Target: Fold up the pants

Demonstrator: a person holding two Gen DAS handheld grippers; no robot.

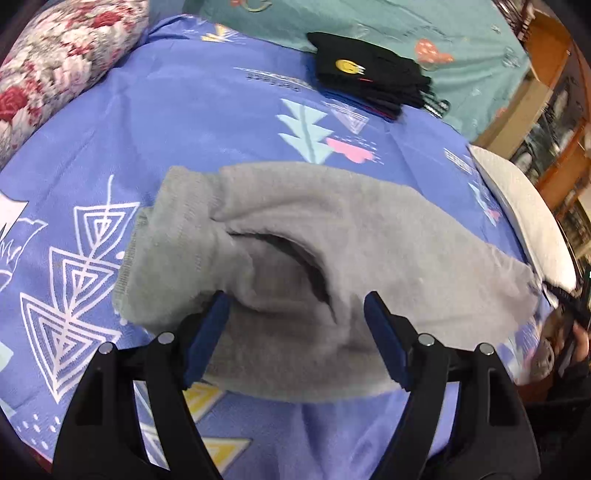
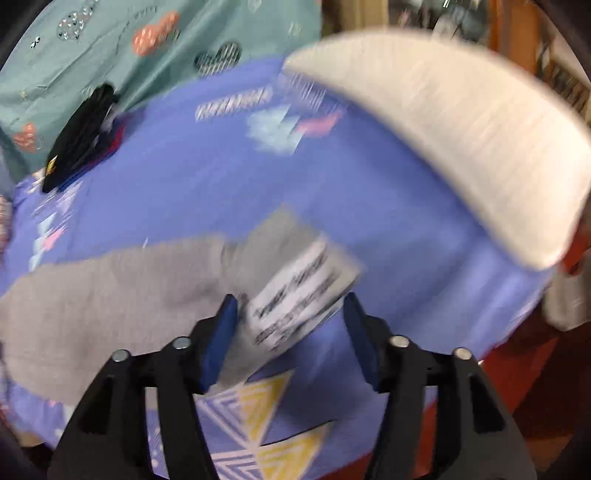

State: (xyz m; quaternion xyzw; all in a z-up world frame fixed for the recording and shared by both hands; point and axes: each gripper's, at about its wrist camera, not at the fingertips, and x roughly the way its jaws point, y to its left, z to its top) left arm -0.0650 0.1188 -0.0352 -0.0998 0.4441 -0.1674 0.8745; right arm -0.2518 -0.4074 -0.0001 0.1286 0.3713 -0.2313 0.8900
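Note:
Grey fleece pants (image 1: 303, 229) lie crumpled across a blue patterned bed sheet (image 1: 177, 122), with a dark open fold near the middle. My left gripper (image 1: 295, 314) is open, its blue pads either side of the near edge of the pants, holding nothing. In the blurred right wrist view the pants (image 2: 110, 291) stretch to the left and end in a white printed label (image 2: 299, 295). My right gripper (image 2: 290, 310) is open, with the label end of the pants lying between its pads.
A stack of folded dark clothes (image 1: 369, 74) sits at the far side, partly on a teal sheet (image 1: 406, 26). A floral pillow (image 1: 55, 66) lies far left. A white pillow (image 1: 524, 214) lies at the right edge; it also shows in the right wrist view (image 2: 461, 140).

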